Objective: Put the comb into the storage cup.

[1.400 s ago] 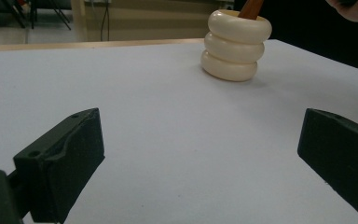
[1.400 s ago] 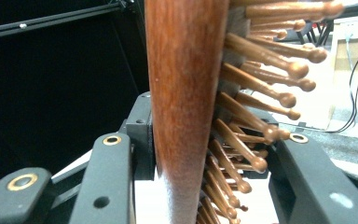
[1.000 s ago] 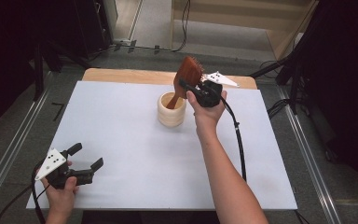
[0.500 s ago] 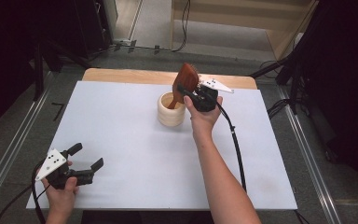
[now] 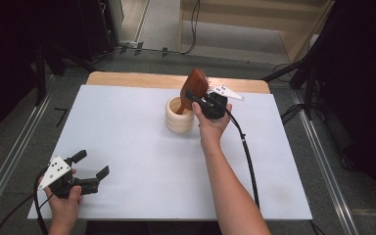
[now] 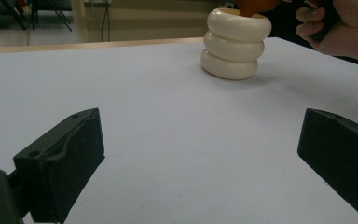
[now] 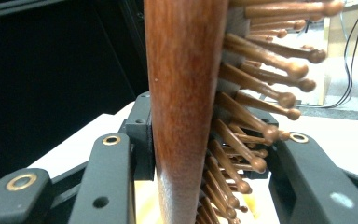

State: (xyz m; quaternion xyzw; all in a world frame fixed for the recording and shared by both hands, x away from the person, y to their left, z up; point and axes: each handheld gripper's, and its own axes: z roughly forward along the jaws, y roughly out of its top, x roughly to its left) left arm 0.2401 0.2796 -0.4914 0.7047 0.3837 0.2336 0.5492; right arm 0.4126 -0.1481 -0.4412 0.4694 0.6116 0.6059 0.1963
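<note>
A brown wooden hairbrush (image 5: 194,88) stands with its handle down inside a cream ribbed cup (image 5: 180,116) at the back middle of the white mat. My right gripper (image 5: 196,100) is shut on the brush head; in the right gripper view the jaws press the hairbrush (image 7: 186,107) from both sides, wooden back to the left and pins to the right. My left gripper (image 5: 92,170) rests open near the mat's front left corner with nothing between its jaws. In the left gripper view the cup (image 6: 235,44) stands far ahead, beside the other hand (image 6: 338,30).
The white mat (image 5: 127,142) lies on a wooden table (image 5: 127,79). A black cable (image 5: 247,156) trails from the right gripper along the forearm. Dark stands and floor rails surround the table.
The right gripper has lowered the hairbrush, so its handle sits deeper in the cup. The left gripper has stayed in place.
</note>
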